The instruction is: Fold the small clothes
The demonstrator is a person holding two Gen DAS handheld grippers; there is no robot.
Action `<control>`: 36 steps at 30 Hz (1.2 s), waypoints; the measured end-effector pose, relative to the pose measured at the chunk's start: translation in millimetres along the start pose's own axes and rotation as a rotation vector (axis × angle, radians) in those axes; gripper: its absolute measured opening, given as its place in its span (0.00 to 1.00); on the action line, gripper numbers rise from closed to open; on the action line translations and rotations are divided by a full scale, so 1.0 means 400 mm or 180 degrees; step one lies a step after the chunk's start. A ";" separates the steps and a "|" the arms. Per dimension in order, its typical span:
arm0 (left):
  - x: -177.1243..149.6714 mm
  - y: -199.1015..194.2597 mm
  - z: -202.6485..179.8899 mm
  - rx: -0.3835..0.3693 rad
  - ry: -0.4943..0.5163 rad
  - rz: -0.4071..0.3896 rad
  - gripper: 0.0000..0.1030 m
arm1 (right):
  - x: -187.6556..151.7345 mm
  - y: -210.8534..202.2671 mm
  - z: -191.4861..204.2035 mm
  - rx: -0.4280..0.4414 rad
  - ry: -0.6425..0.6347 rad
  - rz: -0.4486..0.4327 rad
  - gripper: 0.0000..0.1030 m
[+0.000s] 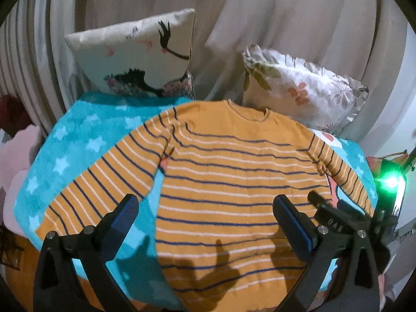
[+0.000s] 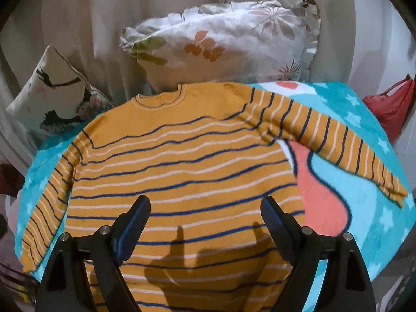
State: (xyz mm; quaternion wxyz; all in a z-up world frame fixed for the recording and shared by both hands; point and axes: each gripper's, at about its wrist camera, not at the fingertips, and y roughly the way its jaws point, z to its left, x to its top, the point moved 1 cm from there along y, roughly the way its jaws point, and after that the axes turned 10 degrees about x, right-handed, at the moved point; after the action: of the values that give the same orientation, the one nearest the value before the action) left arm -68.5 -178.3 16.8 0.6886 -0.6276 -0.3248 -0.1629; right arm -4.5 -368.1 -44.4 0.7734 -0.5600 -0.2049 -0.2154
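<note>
A small orange sweater [image 1: 228, 176] with navy and white stripes lies flat, both sleeves spread out, on a turquoise star blanket [image 1: 78, 143]. It also shows in the right wrist view [image 2: 182, 171]. My left gripper [image 1: 205, 208] is open and empty, hovering above the sweater's lower body near its left edge. My right gripper [image 2: 205, 213] is open and empty, above the lower middle of the sweater. The right gripper's body [image 1: 345, 215] shows at the right in the left wrist view. Both cast shadows on the hem.
Two cushions stand behind the sweater: one with a bird print [image 1: 137, 57] and one with a floral print [image 1: 301, 91]. Pale curtains [image 1: 260, 26] hang behind them. A red bag [image 2: 390, 104] hangs at the right. The blanket [image 2: 351, 182] has a coral patch.
</note>
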 end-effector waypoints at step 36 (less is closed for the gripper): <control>-0.221 0.284 0.712 0.0663 -0.1071 0.1043 0.79 | -0.080 0.208 0.264 0.0032 -0.0195 0.0504 0.87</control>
State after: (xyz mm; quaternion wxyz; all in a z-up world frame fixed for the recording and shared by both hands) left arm -130.9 99.9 -126.6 0.7030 -0.6158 -0.3438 0.0919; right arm 8.0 -240.8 -96.5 0.7841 -0.5768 -0.1847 -0.1352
